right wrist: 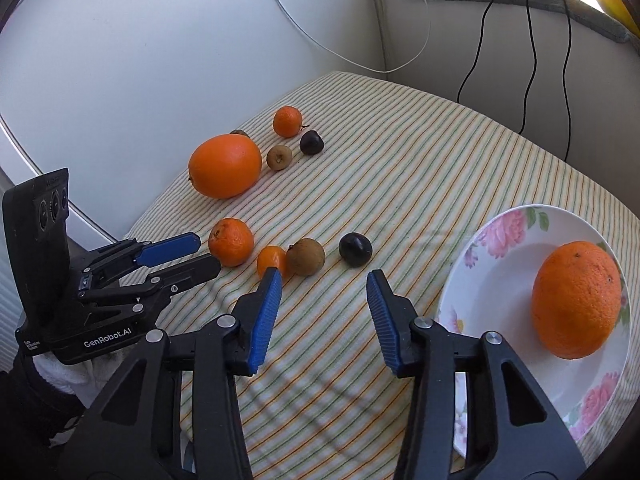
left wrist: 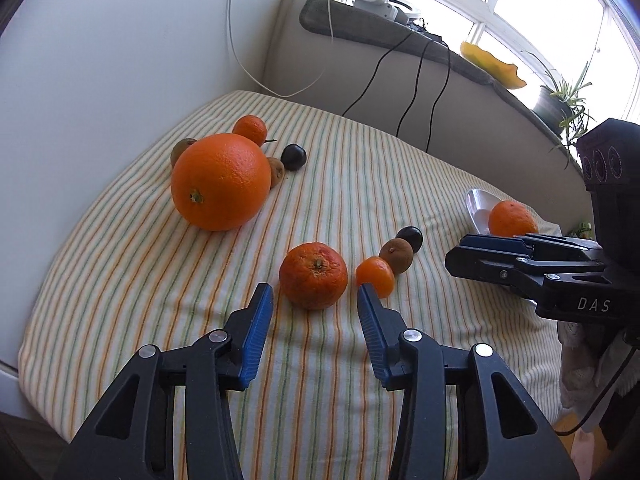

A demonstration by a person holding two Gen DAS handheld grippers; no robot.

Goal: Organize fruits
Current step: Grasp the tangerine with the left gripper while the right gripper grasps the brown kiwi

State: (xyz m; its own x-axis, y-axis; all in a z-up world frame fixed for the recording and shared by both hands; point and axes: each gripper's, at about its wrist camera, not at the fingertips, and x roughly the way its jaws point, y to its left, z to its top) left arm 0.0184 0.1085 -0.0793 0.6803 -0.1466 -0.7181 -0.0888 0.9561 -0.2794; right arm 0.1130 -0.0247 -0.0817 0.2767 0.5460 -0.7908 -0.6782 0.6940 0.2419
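My left gripper (left wrist: 315, 294) is open and empty, its fingertips on either side of a mandarin (left wrist: 313, 275) on the striped cloth (left wrist: 120, 280). Beside it lie a small orange fruit (left wrist: 376, 276), a brown kiwi (left wrist: 397, 255) and a dark plum (left wrist: 410, 239). A big orange (left wrist: 221, 182) lies further back with a small mandarin (left wrist: 251, 129), brown fruits and a plum (left wrist: 293, 156). My right gripper (right wrist: 324, 278) is open and empty, just left of a flowered plate (right wrist: 492, 264) that holds one orange (right wrist: 576, 300).
A white wall stands behind and to the left. A grey-topped sill (left wrist: 400, 36) with black cables (right wrist: 528, 40) runs along the back. A yellow dish (left wrist: 492, 65) and a potted plant (left wrist: 560, 100) stand on the sill.
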